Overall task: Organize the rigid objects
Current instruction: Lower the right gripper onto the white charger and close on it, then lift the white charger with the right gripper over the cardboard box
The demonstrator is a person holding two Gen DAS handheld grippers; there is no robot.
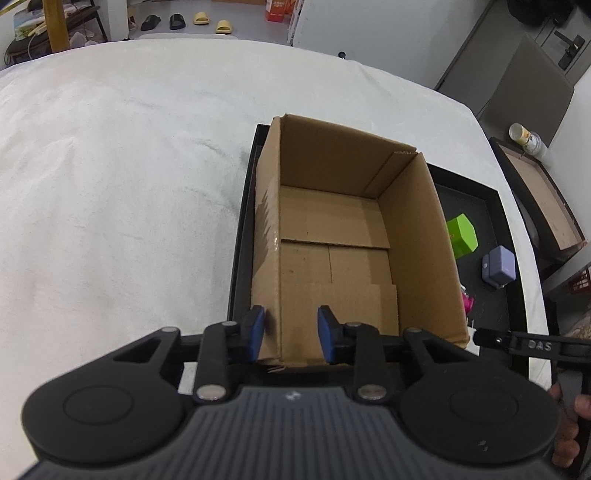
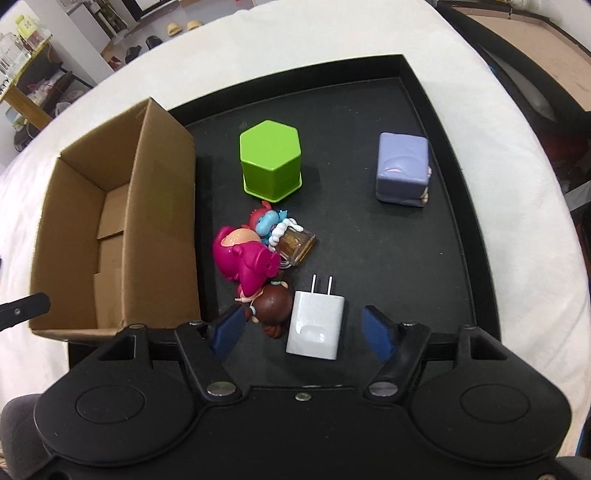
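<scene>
Charger between right gripper pads

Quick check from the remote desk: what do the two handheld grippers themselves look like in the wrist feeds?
Both are matte black linkage grippers with silver pivot pins, round discs on each side and blue pads on the fingertips. The left gripper has a grey ribbed body behind the fingers. In the left wrist view the right gripper's arm at the edge bears raised letters "DAS". The right gripper looks all black. No cables or sleeves are visible.

Only legible text: "DAS" in raised letters on the black arm of the right hand-held gripper, seen in the left wrist view. Orange carton print too blurred to read.
</scene>
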